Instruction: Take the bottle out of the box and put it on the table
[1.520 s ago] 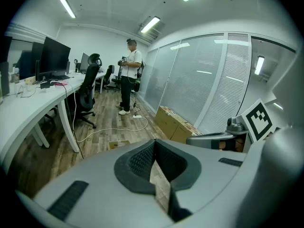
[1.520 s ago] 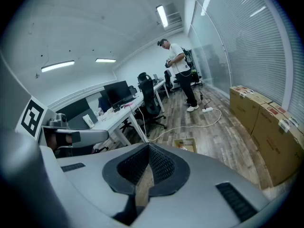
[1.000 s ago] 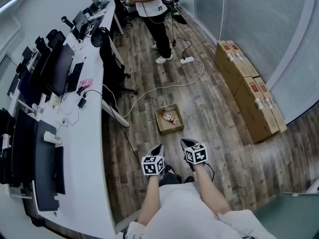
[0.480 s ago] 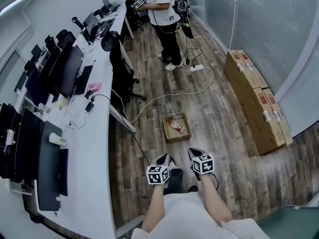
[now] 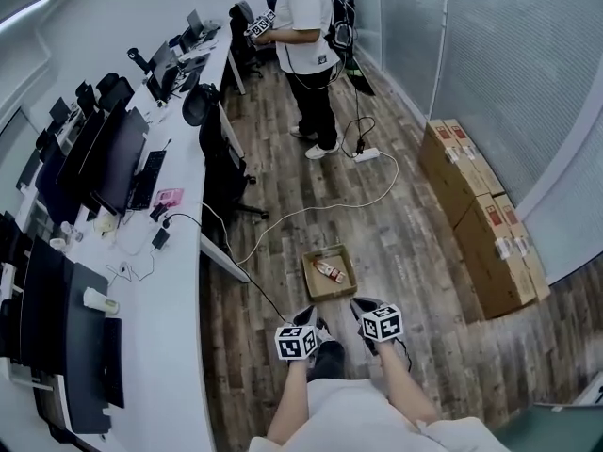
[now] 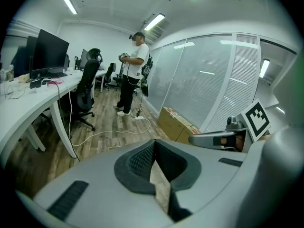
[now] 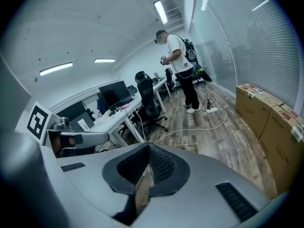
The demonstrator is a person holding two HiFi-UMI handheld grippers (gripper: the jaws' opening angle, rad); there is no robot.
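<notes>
Box closer, left gripper, right gripper shut

A person stands beside a white power strip.

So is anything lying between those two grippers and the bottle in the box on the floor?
Nothing visible. Only bare wooden floor separates the left gripper and right gripper from the open cardboard box, where the bottle lies uncovered. A white cable runs past on the box's left.
</notes>
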